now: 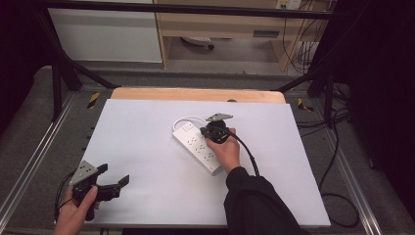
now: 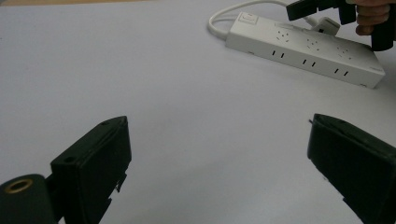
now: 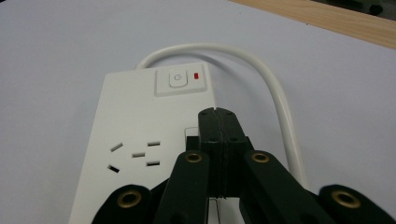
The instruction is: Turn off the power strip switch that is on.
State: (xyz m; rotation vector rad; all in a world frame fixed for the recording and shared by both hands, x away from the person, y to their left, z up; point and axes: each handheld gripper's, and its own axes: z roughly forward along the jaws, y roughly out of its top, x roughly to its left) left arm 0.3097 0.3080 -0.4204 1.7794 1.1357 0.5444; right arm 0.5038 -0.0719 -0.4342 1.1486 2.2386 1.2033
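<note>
White power strip (image 1: pixel 199 145) lay mid-tabletop; my right gripper (image 3: pixel 218 122), fingers pressed together, hovered just short of its power button (image 3: pixel 176 80), not yet pressed. My left gripper (image 1: pixel 113 182) waited well nearer me, fingers spread.

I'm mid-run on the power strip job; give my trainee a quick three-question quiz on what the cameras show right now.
1. True or false: the left gripper has its jaws spread apart over bare table.
2. Multiple choice: the right gripper hovers over which end of the power strip? A) the end with the switch button and cord, B) the far plain end, C) off the strip entirely.
3. Fill in: beside the switch button sits a small ____ indicator.

Key
1. True; nothing sits between the jaws.
2. A; the jaws are pressed together just short of the button, near the white cord.
3. Red.
</note>
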